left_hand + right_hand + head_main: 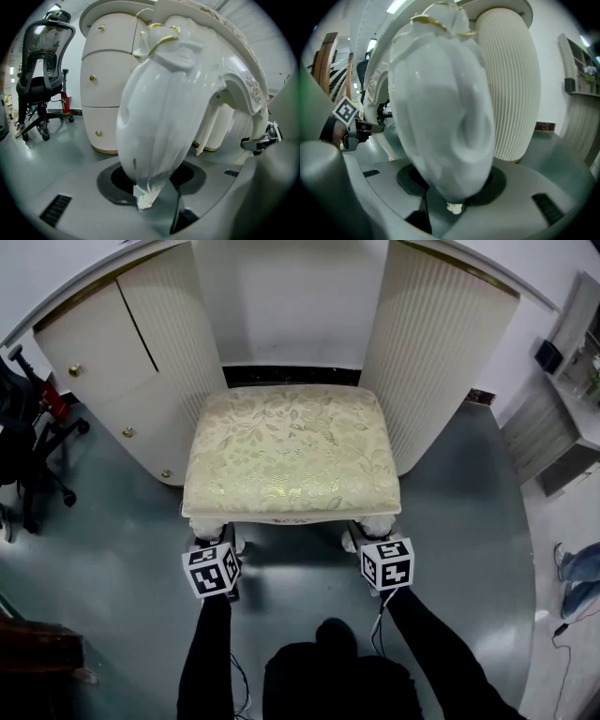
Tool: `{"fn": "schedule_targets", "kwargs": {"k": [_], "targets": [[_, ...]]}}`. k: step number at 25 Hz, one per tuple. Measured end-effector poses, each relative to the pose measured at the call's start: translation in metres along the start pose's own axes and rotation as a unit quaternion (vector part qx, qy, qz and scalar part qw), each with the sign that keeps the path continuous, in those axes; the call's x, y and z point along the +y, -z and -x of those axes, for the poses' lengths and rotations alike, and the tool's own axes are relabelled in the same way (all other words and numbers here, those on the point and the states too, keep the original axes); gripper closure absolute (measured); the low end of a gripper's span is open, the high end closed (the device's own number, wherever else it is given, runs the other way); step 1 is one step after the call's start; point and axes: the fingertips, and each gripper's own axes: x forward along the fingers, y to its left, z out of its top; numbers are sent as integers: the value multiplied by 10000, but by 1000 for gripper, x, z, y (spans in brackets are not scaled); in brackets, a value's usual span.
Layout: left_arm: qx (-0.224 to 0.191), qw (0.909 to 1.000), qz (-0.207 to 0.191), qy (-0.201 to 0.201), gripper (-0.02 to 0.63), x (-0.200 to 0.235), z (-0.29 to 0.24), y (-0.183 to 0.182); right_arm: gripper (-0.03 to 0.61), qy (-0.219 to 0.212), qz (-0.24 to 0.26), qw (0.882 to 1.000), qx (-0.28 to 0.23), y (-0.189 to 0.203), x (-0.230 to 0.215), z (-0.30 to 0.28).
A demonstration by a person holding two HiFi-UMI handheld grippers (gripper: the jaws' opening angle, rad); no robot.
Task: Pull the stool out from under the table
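Note:
The stool (292, 451) has a cream floral cushion and white carved legs. It stands on the grey floor in front of the gap between the dressing table's two ribbed pedestals, its back edge at the opening. My left gripper (215, 542) is shut on the stool's front left leg (159, 108), which fills the left gripper view. On the other side my right gripper (368, 540) is shut on the front right leg (440, 108), which looms just as large in the right gripper view.
The white dressing table has a left cabinet (103, 362) with gold knobs and a right ribbed pedestal (431, 352). A black office chair (28, 437) stands at the far left. A person's shoes (577, 577) show at the right edge, near a cable.

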Motion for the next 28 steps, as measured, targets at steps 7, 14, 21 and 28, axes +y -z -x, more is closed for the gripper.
{"fn": "schedule_targets", "kwargs": {"k": [7,14,21,28], "targets": [[54,10000,-2,-8,416,-2,6,-1,403,-14,-26,10000,55,0,0,5],[114,9999,5,3,416,-1,9,-1,403,-3,-68,9999,112,0,2,8],[195,9998,6,-6,416,-3,17,-3,403,-34,-111,9998,190,-1,4,16],[199,9998,22,6,416,-4,15,-2,403,-16,-112,9997,222,0,2,14]]}}
